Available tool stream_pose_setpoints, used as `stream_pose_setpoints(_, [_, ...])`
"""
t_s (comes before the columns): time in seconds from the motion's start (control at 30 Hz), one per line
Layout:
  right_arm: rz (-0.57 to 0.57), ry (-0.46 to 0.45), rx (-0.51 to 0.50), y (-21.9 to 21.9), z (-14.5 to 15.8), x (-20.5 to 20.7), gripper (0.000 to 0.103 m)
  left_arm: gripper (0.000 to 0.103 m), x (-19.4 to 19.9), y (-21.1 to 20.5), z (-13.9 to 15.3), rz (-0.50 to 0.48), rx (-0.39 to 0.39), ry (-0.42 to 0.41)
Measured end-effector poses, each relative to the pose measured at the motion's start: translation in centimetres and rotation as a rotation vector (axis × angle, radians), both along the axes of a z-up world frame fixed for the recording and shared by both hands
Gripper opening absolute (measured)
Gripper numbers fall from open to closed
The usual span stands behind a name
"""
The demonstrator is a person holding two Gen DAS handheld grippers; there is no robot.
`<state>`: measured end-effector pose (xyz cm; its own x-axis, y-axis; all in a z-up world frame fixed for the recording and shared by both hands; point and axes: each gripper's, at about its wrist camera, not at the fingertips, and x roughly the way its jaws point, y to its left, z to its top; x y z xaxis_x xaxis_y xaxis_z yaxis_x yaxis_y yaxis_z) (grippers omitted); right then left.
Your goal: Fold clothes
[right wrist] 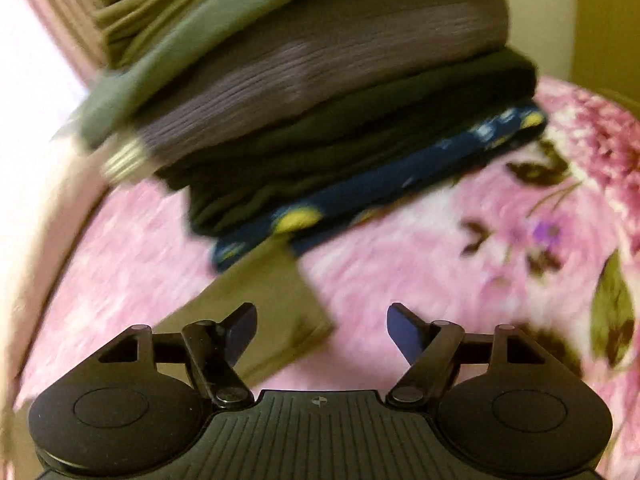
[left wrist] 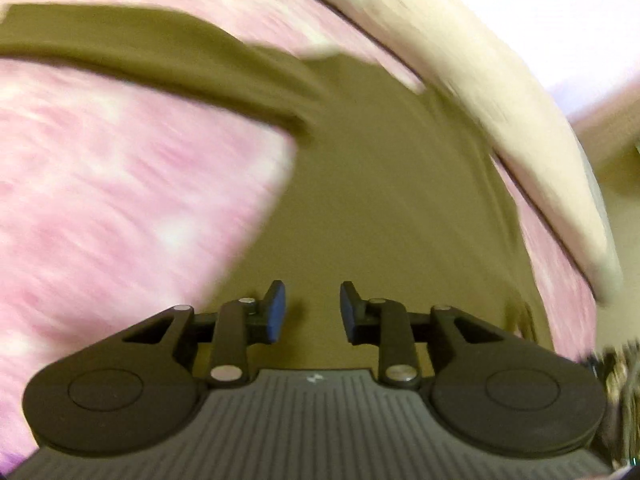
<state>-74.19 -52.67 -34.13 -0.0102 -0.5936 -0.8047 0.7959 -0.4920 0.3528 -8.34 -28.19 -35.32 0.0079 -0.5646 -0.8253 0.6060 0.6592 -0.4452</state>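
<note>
Pink blanket (right wrist: 400,248) lies clear at lower right; stack (right wrist: 320,100) fills your upper frame. Both your left gripper (left wrist: 312,312) and right gripper (right wrist: 322,330) gape empty over the olive shirt (left wrist: 380,200).

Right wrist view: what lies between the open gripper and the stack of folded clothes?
In the right wrist view, between the right gripper and the stack of folded clothes lie the pink floral blanket and one end of an olive garment, which runs up to the stack's base.
</note>
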Motion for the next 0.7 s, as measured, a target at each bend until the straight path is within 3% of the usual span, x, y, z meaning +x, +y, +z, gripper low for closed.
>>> stream_pose_setpoints(0.23, [0.191,-0.086,0.088,2.7,-0.8,8.6,0.075,0.032,11.5,5.1,1.0,0.356,0.0,-0.116])
stream_pose_setpoints(0.4, [0.275,-0.122,0.125,4.8,-1.4,14.6,0.075,0.033,20.2,8.2,0.4,0.53,0.021,-0.168])
stream_pose_setpoints(0.57, [0.311,-0.108,0.143,7.1,-0.9,19.1,0.075,0.031,24.0,9.5,-0.8,0.544,0.034,-0.21])
stream_pose_setpoints(0.6, [0.313,-0.102,0.145,7.6,-0.8,19.8,0.075,0.029,24.5,9.7,-1.0,0.541,0.036,-0.219])
stream_pose_setpoints(0.7, [0.315,-0.081,0.146,9.0,-0.3,21.6,0.075,0.001,26.2,10.3,-1.7,0.53,0.042,-0.244])
